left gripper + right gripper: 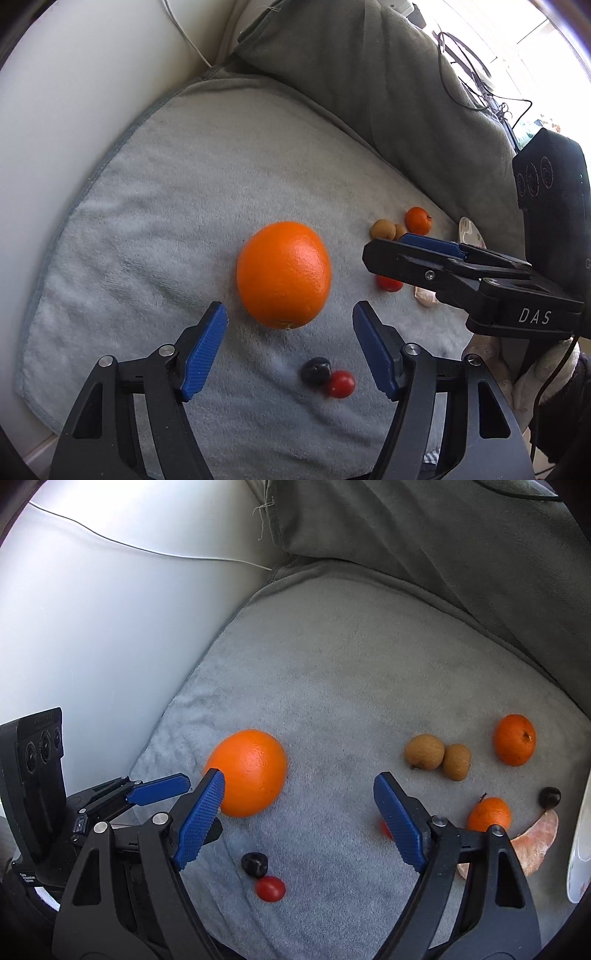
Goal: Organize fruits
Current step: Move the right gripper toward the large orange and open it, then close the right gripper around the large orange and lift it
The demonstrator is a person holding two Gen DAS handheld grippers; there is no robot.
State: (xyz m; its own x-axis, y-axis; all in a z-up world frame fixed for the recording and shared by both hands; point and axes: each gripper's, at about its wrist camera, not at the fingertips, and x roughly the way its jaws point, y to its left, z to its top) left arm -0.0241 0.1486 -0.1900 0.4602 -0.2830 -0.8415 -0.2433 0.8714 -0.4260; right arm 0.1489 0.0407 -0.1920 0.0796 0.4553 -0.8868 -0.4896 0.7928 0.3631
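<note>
Blue-padded jaws of the left gripper point(290, 350) stand spread and empty at the bottom of the left wrist view, tilted down toward the grey towel point(147, 206) that covers a sofa cushion. No counter is present; the fruits lie directly on the towel.

Positions, read from the left wrist view:
- Large orange point(283, 274): just beyond the jaw tips, at 12 o'clock from the left gripper, resting free.
- Blueberry point(315, 371) and cherry tomato point(340, 384): touching each other, between the jaws, toward the 3 o'clock pad.
- Right gripper point(386, 248): at 3 o'clock from the large orange, above a second cherry tomato point(388, 283).

In the right wrist view the right gripper's jaws are likewise spread with nothing pinched. Two brown longans point(437, 760) sit side by side at 1 o'clock, a mandarin point(514, 739) lies further right, a second mandarin point(487, 814) is part-hidden behind the right jaw, and a peeled segment point(539, 840) lies near the plate rim point(581, 849) at 3 o'clock.

Hazards, as judged:
- The large orange is round and the towel is soft; one pad touching first could roll it away.
- Closing low could catch the blueberry or the cherry tomato and crush them.
- Both grippers work near the same fruit, so the jaws could collide.
- Towel pile could snag a pad.
</note>
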